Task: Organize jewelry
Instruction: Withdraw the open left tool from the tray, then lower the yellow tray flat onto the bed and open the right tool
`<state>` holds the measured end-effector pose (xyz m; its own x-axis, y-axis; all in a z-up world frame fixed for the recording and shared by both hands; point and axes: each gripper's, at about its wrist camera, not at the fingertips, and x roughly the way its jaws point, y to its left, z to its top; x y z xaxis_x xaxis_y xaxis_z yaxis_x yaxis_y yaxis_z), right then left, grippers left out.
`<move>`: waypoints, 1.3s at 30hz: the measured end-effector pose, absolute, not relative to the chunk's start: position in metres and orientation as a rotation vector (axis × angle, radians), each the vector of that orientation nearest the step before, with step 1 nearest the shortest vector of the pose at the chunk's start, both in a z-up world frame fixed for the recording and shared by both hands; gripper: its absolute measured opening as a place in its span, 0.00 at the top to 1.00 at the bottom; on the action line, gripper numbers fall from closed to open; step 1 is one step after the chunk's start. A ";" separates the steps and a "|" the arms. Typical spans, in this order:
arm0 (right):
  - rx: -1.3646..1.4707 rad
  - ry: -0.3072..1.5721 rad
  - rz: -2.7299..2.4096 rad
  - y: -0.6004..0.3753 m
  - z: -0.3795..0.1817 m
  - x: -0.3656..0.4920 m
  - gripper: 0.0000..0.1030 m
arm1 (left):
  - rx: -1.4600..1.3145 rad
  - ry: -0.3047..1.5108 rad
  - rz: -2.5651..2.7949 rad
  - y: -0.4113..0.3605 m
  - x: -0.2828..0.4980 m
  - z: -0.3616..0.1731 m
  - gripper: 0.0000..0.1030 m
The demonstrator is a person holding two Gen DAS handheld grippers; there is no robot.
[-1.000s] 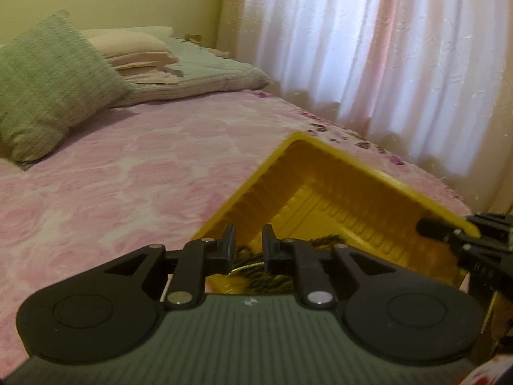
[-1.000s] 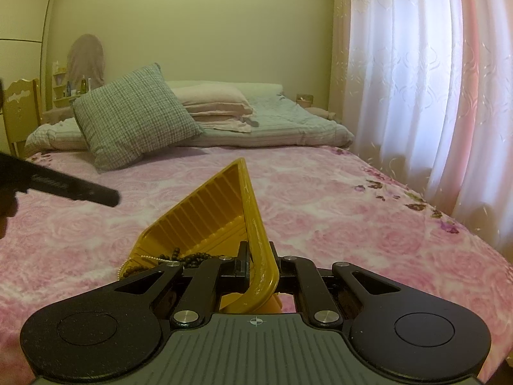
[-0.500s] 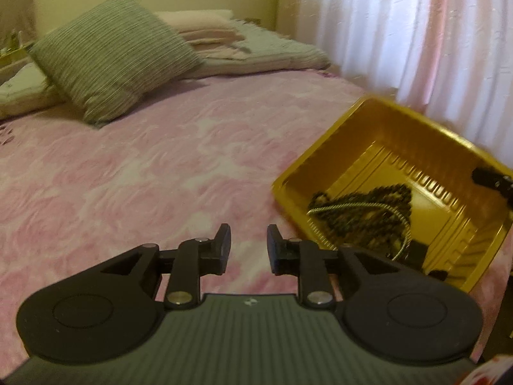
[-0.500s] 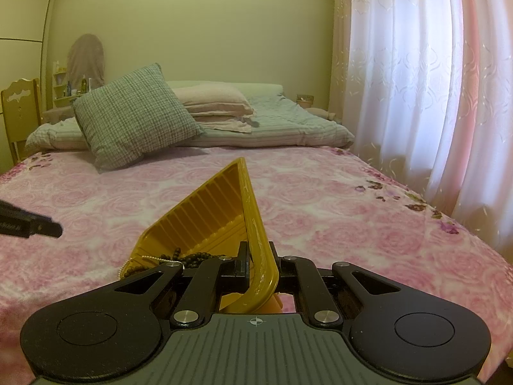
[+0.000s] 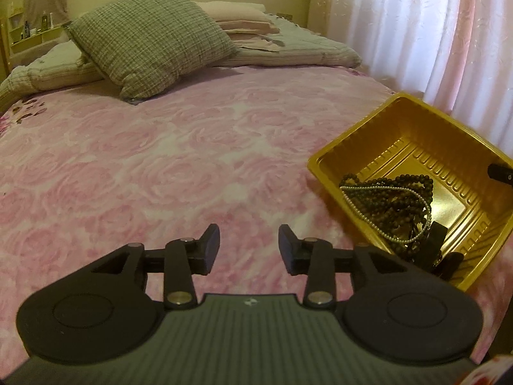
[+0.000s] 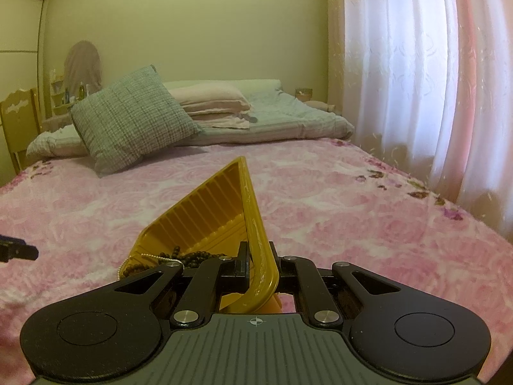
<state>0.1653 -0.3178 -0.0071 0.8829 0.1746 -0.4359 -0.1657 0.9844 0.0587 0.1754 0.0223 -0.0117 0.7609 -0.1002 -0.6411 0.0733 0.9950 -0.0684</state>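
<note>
- the left gripper (image 5: 249,245) has swung away from the yellow plastic tray (image 5: 333,157) over the last second; a second ago its fingers were right at the tray's near edge, now they hang over bare pink rose-patterned bedspread (image 5: 134,173), with the tray off to its right.
- its jaws have also spread wider than before and hold nothing.
- in the tray sits a tangle of jewelry: a dark beaded necklace (image 5: 400,205) with a thin silvery bead chain (image 5: 359,211) looped over it, bunched toward the near corner.
- the right gripper (image 6: 259,264) hasn't budged: it is still clamped on the tray's rim, one finger inside, one outside, keeping the tray tilted up off the bed.
- from its side the beads (image 6: 192,256) show low in the tray (image 6: 205,211), the chain draped over the low edge.
- my guess is the left hand has just dropped a piece in and is heading off for more, though no loose jewelry shows on the bed.
</note>
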 end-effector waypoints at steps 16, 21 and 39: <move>0.303 0.529 0.227 -0.391 -0.046 0.187 0.92 | -0.108 0.664 -0.065 0.021 0.156 -0.019 0.21; 0.426 0.547 0.257 -0.416 -0.067 0.191 0.92 | -0.161 0.645 -0.069 0.024 0.151 -0.020 0.16; 0.649 0.455 0.174 -0.448 -0.061 0.158 0.28 | -0.134 0.613 -0.008 0.026 0.120 -0.014 0.03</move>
<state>0.1579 -0.4477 -0.0615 0.8876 0.2954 -0.3535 -0.0158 0.7864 0.6175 0.1205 0.0260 -0.0136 0.8182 -0.0469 -0.5730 -0.0327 0.9913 -0.1277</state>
